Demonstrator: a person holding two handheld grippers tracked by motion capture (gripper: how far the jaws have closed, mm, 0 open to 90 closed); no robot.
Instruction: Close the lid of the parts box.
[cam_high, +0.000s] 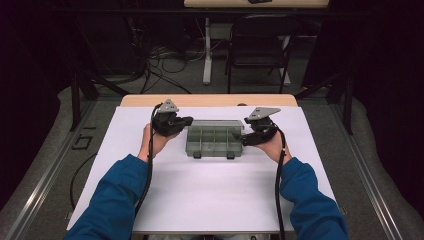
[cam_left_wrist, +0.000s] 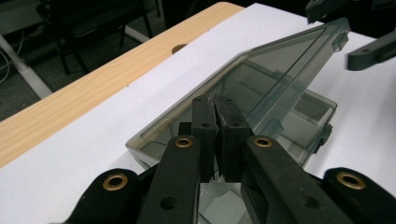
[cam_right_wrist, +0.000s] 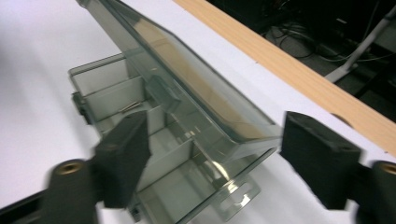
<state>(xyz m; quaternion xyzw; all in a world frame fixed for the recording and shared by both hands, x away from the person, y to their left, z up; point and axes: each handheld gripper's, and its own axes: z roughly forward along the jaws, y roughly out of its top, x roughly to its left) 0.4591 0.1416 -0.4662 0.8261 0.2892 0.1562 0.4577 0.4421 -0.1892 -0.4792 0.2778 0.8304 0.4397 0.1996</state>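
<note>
The clear compartment box (cam_high: 214, 139) sits mid-frame on the white worktop (cam_high: 210, 195), its raised lid (cam_left_wrist: 285, 74) slanting over the compartments and blocking entry from above at the rear. The left tongs (cam_high: 189, 120) and right tongs (cam_high: 244, 131) flank its ends. The lower half of the frame, between the forearms, lies open for passage.
</note>
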